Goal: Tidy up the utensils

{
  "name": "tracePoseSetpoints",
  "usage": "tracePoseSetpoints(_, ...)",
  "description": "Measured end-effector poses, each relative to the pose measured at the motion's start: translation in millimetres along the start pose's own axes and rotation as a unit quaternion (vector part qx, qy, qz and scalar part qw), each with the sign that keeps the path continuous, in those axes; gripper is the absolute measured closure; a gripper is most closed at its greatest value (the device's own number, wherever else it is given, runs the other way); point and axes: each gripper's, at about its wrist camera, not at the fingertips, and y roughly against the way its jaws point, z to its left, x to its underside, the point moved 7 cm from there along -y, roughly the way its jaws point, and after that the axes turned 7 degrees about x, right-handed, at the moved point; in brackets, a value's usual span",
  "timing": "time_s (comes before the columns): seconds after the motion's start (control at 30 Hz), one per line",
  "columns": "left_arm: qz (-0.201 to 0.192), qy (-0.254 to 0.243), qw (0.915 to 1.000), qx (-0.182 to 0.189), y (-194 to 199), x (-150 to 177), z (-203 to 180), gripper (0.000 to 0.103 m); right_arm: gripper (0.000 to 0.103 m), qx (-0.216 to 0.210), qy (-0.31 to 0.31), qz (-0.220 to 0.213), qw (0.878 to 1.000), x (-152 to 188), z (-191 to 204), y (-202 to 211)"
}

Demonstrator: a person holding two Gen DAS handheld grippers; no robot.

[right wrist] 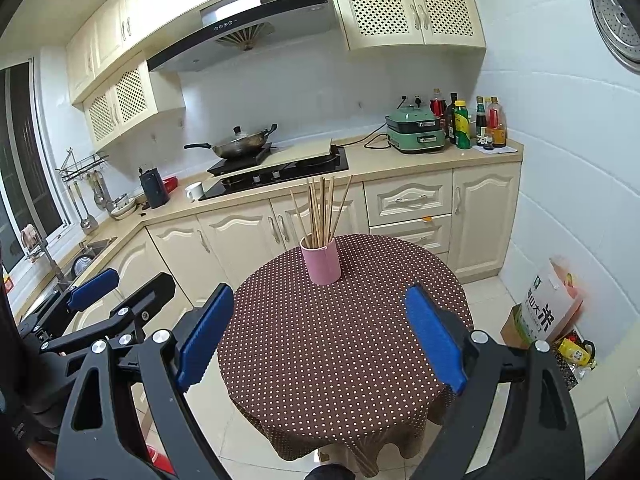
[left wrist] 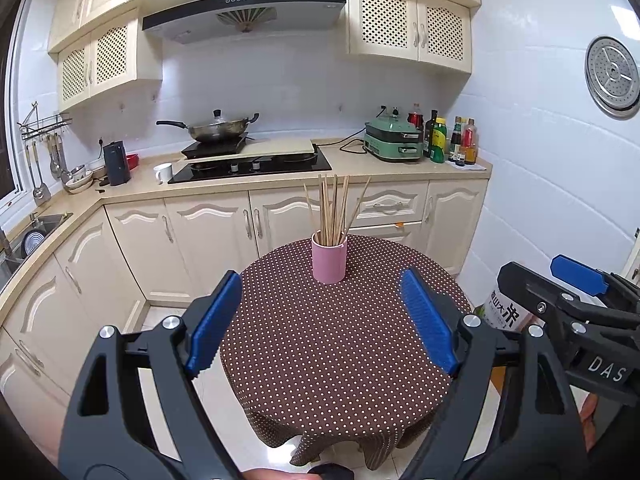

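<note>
With both pairs of blue-padded fingers spread wide and nothing between them, neither tool has a grip on anything. The left gripper [left wrist: 320, 320] hangs above the near part of the round worktop [left wrist: 340, 340], which is draped in a brown dotted cloth, and the right gripper [right wrist: 320, 336] hangs beside it in much the same pose, fingers released. In the left camera's view the right tool shows at the right edge; in the right camera's view the left tool shows at the lower left, so the two are side by side and apart.

Straight ahead of both, on the far part of the cloth, stands the pink cup [left wrist: 329, 258], upright, with a bundle of chopsticks [left wrist: 334, 210] rising from it. Their long axis runs nearly vertical, the tops fanning out a little, one stick leaning off to the right. The cup sits well clear of either pair of fingers, roughly centred in each view, so I cannot say that one hand is clearly nearer; from the left camera it lies a touch right of centre, from the right camera a touch left.

No other utensil shows on the cloth, so my guess is the sticks are already gathered, or are about to be drawn out. Any reach would have to go forward and come at the sticks from the side or from above, closing across their thin shafts.

Beyond the worktop runs the kitchen counter [left wrist: 360, 168] with its hob and wok [left wrist: 218, 126].
</note>
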Motion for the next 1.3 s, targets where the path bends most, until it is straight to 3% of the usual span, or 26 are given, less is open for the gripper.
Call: tracePoseSetpoints(1.3, 0.000, 0.000, 1.0000, -0.008, -1.9, 2.4, 2.2, 0.022, 0.018, -0.003, -0.001, 0.015, 1.000, 5.5, 0.7, -3.9)
